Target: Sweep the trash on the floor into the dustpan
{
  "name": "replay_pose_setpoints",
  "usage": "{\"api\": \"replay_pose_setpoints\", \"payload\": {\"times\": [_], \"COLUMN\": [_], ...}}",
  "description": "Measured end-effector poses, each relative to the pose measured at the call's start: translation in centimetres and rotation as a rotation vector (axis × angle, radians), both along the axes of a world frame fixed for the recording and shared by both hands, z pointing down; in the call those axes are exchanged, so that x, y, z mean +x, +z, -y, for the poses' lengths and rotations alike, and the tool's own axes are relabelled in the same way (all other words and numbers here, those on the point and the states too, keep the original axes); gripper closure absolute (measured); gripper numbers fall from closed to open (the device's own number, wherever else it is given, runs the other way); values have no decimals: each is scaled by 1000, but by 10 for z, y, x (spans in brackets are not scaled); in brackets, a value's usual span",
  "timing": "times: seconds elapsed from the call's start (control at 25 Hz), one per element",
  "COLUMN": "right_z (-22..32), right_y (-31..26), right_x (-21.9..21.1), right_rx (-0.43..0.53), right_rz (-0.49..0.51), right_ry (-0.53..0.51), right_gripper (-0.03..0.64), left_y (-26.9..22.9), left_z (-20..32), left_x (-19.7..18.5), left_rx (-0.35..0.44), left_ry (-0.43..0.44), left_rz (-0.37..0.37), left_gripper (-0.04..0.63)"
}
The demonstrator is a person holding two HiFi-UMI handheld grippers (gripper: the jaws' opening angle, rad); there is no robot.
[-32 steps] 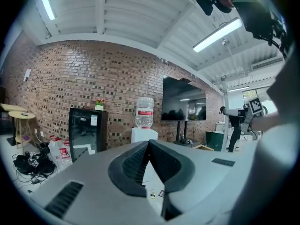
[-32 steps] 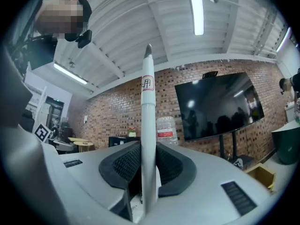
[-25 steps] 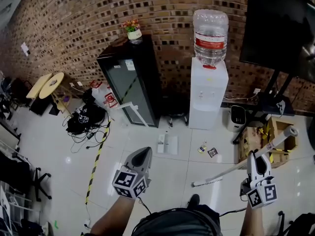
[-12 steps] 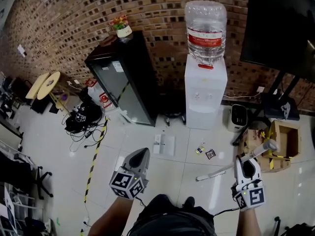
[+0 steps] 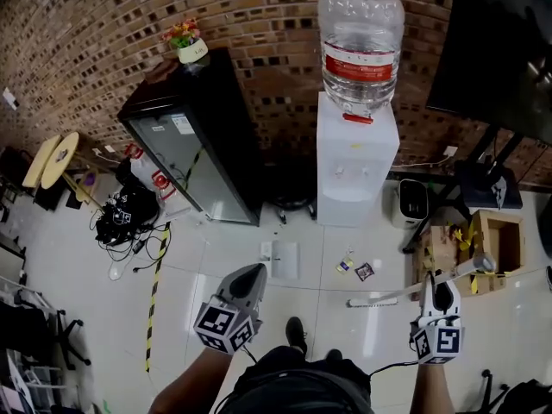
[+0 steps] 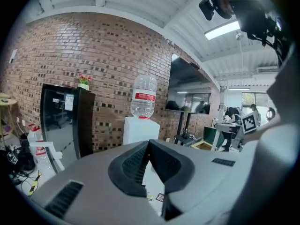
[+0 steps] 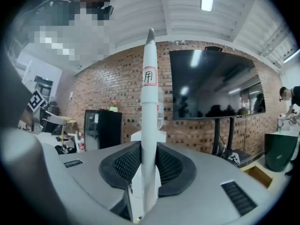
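White broom (image 5: 374, 301) clenched in right gripper (image 5: 439, 285) jaws, head now nearer trash (image 5: 365, 271), left gripper (image 5: 255, 270) jaws closed, empty

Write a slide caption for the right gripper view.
Right tool shut on white broom handle, brick wall and dark screen behind.
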State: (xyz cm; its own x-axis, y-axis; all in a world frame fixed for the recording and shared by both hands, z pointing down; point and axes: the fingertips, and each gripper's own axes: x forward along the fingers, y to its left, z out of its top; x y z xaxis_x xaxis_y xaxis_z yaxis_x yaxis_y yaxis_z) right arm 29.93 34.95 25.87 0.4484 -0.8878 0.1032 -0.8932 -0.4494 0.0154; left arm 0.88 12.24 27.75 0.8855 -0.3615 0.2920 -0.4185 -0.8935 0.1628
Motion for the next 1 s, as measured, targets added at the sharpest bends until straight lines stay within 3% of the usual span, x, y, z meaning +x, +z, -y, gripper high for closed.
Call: {"api": "replay_pose_setpoints", "payload": {"times": [0.2, 0.6, 0.84, 1.0], "right_z": [32, 99, 117, 115], "right_y": [33, 126, 173, 187], "right_x": [26, 61, 105, 139], "right_rx": [-11, -91, -122, -97], "right_rz": [15, 74, 100, 102], "right_ry": [169, 306, 372, 488], "right_gripper": [512, 517, 518, 518], "left_y": [27, 93, 114, 122], "left_z": [50, 98, 117, 124], "left_x": [7, 52, 80, 90], "left_rx": [-24, -84, -65, -68], "left_ry": [74, 130, 92, 82], "left_rz": [18, 67, 108, 133], "left_gripper": [588, 588, 588, 588]}}
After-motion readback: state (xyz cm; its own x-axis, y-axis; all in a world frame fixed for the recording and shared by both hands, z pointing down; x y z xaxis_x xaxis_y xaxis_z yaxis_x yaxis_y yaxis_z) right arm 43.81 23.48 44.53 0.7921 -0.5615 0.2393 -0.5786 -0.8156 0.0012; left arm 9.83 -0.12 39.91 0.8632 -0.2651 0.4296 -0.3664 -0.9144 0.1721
